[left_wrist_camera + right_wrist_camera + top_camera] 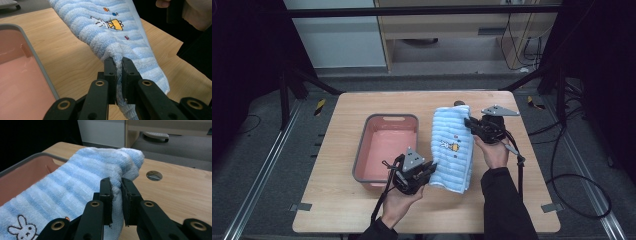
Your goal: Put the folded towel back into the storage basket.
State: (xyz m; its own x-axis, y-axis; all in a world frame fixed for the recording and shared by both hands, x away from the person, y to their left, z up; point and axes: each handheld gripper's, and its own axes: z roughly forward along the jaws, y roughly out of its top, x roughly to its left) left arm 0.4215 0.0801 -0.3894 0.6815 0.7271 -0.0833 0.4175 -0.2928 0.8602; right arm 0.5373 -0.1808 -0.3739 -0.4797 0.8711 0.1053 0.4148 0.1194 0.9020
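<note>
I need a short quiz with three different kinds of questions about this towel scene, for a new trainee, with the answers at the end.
1. True or false: the light blue striped terry towel lies inside the pink plastic basin with the grey rim.
2. Which gripper pinches the towel's edge nearer the person: A) left gripper, B) right gripper?
3. What small picture is stitched on the towel?

Key
1. False: the towel is held to the right of the basin, above the light wooden table.
2. A. The right gripper grips the far end. Both are shut on the cloth.
3. A white rabbit beside a yellow shape.
</note>
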